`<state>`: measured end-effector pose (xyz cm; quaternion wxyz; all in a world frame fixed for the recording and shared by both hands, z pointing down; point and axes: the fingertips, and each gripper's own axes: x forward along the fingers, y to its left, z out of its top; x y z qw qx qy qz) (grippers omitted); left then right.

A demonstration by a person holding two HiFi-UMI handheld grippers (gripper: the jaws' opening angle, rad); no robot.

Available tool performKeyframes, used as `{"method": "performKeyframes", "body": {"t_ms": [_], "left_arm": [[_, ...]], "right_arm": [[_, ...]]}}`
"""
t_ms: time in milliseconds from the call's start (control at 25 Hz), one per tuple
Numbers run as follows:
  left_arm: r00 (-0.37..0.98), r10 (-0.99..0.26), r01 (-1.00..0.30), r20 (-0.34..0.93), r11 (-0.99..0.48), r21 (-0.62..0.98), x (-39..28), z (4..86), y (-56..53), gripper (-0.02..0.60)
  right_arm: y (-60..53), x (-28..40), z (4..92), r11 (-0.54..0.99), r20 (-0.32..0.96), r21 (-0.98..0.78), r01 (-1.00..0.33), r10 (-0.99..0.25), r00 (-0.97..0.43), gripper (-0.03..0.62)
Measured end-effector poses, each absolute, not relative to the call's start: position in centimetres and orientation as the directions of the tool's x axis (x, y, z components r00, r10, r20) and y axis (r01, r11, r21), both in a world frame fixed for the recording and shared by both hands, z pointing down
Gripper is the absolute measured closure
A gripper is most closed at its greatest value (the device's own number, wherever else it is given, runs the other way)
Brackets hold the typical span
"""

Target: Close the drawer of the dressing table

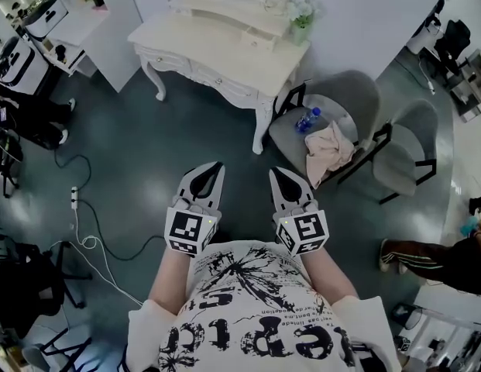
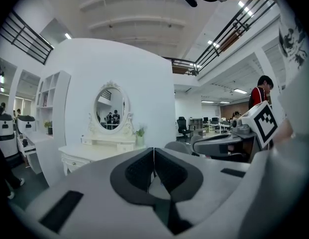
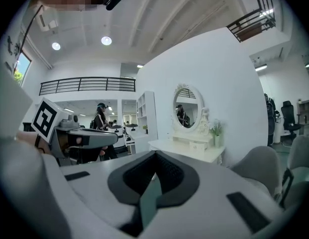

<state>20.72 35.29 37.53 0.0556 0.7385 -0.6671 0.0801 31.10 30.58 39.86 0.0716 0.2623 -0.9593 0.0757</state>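
Note:
The cream dressing table [image 1: 225, 53] with its oval mirror [image 2: 110, 108] stands against the white wall, far ahead of me. A small drawer [image 1: 254, 40] in its upper tier seems to stick out a little; the distance makes this unsure. Both grippers are held close to my body, well short of the table. My left gripper [image 1: 216, 166] is shut with nothing in it, its jaws meeting at the tips [image 2: 154, 153]. My right gripper [image 1: 276, 172] is shut and empty as well [image 3: 155, 157]. The right gripper view shows the table [image 3: 186, 151] to the right of centre.
A grey chair [image 1: 356, 91] right of the table carries a blue bottle [image 1: 306, 120] and a pink cloth [image 1: 327, 150]. A second grey chair [image 1: 414, 149] stands beyond it. Cables [image 1: 89, 242] and a power strip [image 1: 73, 198] lie on the floor at left. White shelving [image 1: 93, 18] flanks the table.

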Motion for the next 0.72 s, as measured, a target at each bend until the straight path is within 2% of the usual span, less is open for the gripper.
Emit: {"method": "performKeyframes", "body": {"t_ms": [400, 720], "left_arm": [[0.093, -0.974, -0.995, 0.208, -0.097, -0.009, 18.3, 38.9, 33.6, 0.561], [0.130, -0.968, -0.991, 0.213, -0.131, 0.013, 10.8, 39.7, 30.0, 0.561]], "right_arm": [[28.7, 29.1, 41.4, 0.841, 0.207, -0.122, -0.527, -0.498, -0.842, 0.577], [25.4, 22.1, 42.6, 0.808, 0.240, -0.128, -0.575, -0.537, -0.809, 0.577]]}}
